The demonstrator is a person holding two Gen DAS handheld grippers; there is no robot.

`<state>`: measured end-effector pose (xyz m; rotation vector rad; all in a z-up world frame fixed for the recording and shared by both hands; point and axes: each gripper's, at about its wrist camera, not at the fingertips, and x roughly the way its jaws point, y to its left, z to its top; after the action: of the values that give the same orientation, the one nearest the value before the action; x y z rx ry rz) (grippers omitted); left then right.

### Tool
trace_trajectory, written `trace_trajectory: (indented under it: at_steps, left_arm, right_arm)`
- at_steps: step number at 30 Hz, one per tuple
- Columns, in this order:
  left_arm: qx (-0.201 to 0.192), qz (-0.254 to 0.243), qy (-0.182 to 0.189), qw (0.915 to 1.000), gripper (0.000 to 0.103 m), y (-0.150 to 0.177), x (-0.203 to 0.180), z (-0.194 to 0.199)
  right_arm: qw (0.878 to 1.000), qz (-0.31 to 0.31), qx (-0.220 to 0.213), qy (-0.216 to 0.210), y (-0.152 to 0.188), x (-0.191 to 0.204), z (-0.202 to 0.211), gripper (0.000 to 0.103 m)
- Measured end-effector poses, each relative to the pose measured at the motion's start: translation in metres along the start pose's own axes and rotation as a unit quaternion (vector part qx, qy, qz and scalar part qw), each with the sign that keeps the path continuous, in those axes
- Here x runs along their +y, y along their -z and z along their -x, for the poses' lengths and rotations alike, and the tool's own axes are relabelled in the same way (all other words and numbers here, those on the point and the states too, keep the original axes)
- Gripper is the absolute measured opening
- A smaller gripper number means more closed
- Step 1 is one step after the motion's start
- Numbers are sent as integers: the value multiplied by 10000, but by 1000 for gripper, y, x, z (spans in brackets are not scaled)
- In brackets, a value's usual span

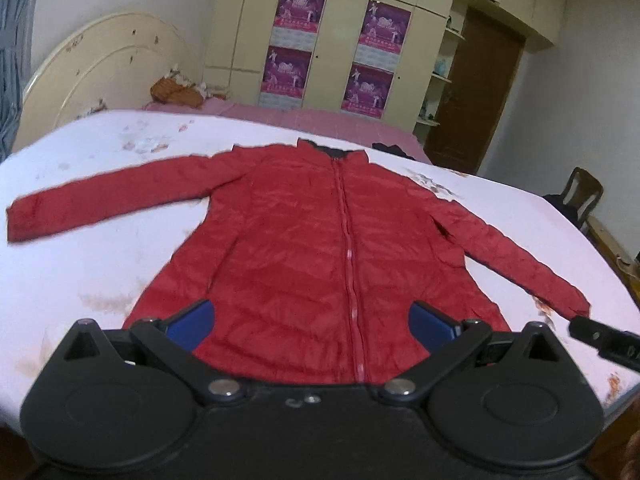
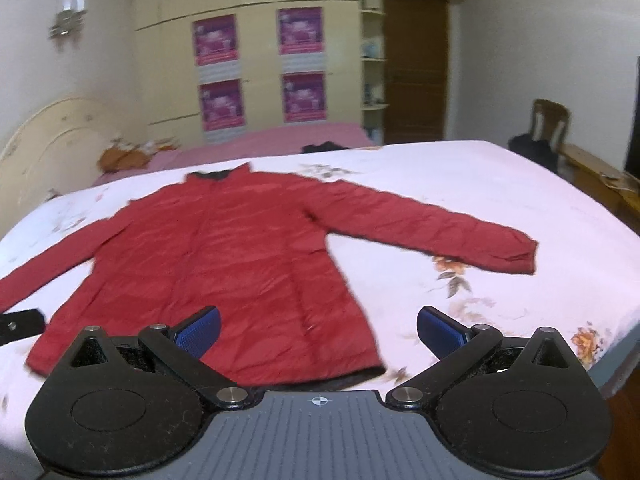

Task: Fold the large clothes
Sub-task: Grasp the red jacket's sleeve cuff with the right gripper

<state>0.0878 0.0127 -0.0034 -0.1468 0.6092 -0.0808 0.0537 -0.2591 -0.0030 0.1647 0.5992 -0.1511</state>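
**A:** Where does the garment lie?

**B:** The red quilted jacket lies flat and face up on the bed, zip closed, its dark-lined collar toward the far side and its hem toward the cameras. Both sleeves are spread outward: the left sleeve runs out toward the headboard side, the right sleeve angles toward the bed's foot side. The bedcover is white with faded floral print.

**A:** How do the tools stand?

**B:** The left tool hovers over the hem, its blue-padded fingers spread wide with nothing between them. The right tool is likewise spread and empty; it sits above the jacket's lower right corner, one finger over the red fabric, the other over bare bedcover. In the left wrist view, the tip of the right tool shows just beside the right cuff; whether it touches cannot be told.

**A:** What surrounds the bed?

**B:** A cream headboard stands to the left. Beyond lies a pink sheet carrying an orange bundle and a dark item. A cream wardrobe bears four magenta posters, beside a brown door. A wooden chair stands at the right.
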Motion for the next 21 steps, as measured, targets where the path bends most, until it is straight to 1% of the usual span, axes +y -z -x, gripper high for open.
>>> trace_trajectory:
  at_steps: [2, 4, 5, 7, 8, 9, 10, 11, 14, 18, 19, 21]
  left_arm:
    - [51, -136, -26, 9999, 103, -7, -5, -15]
    - [199, -167, -79, 9996, 103, -12, -7, -30]
    - [307, -145, 30, 9994, 103, -13, -6, -38]
    - [387, -133, 192, 9990, 103, -20, -5, -53]
    - [394, -175, 203, 9989, 103, -23, -4, -58]
    - [414, -240, 256, 9985, 103, -27, -5, -66]
    - [446, -279, 289, 9982, 103, -29, -5, -72]
    - [336, -348, 275, 9984, 103, -34, -7, -76]
    - [304, -527, 351, 9975, 103, -39, -7, -94]
    - [-114, -501, 355, 9980, 103, -42, -5, -109]
    - [-121, -506, 319, 9981, 103, -45, -7, -114]
    - [22, -471, 351, 9983, 103, -48, -11, -126]
  right_arm:
    - [9998, -157, -37, 82, -7, -4, -10, 103]
    - [9993, -347, -65, 134, -15, -7, -22, 103]
    - [9990, -414, -89, 173, -19, -9, -27, 103]
    - [9982, -536, -90, 255, -27, -12, -40, 103]
    - [9978, -647, -44, 139, -31, -16, -47, 103]
    - [9968, -795, -45, -41, -35, -22, -52, 103]
    - [9955, -940, -89, -121, -38, -26, -56, 103]
    - [9943, -1051, -136, -107, -41, -30, -60, 103]
    - [9919, -1246, -240, 42, -49, -43, -74, 103]
    - [9875, -1527, -285, 283, -50, -67, -93, 103]
    - [9857, -1622, -281, 361, -50, -75, -96, 103]
    - [9807, -1873, -353, 441, -49, -95, -100, 103]
